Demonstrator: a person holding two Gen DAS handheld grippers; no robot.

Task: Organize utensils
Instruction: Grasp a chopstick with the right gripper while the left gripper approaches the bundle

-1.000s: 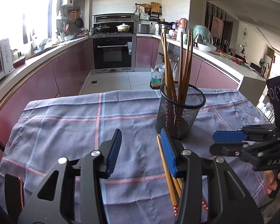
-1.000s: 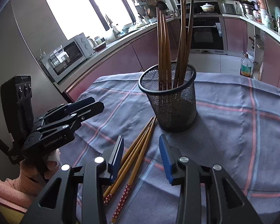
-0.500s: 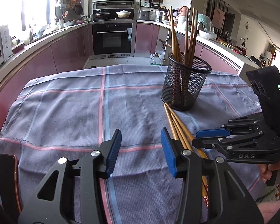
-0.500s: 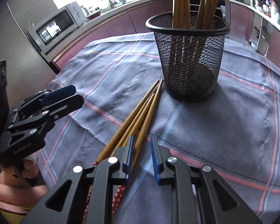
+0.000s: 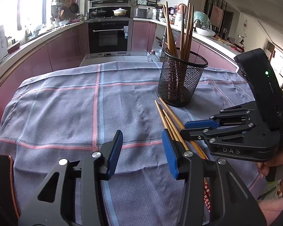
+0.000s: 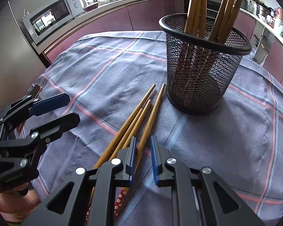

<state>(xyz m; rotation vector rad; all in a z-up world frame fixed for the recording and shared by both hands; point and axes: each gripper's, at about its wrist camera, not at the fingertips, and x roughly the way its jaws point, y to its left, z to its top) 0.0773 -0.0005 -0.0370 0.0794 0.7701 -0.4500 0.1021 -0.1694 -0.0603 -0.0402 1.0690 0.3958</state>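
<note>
Right wrist view: the right hand-held gripper [image 6: 143, 156] is lowered over 4 loose chopsticks [image 6: 135, 124] lying side by side on the cloth-covered surface [image 6: 235, 131], just beside the black mesh cup [image 6: 200, 71] that already holds several upright chopsticks [image 6: 196, 1]. Its jaws have just been closing and are now narrowed to a slim gap, with the rightmost chopstick [image 6: 151, 118] running between the blue pads; whether the pads actually press on it cannot be told. The left hand-held gripper [image 5: 139, 150] is held partly open and empty above bare cloth toward the near edge of the surface.

The step in hand is judged to be the pickup of 1 chopstick for the cup. It would be done well if only the rightmost stick were pinched and the pad beside the neighbouring stick were kept off it, so that the neighbours are not dragged along. A pinch near the middle of the stick is advised, so that it does not swing when lifted. Before any lift, the closure should be completed. The cup should be approached from above, clear of its rim and the sticks already leaning inside.
</note>
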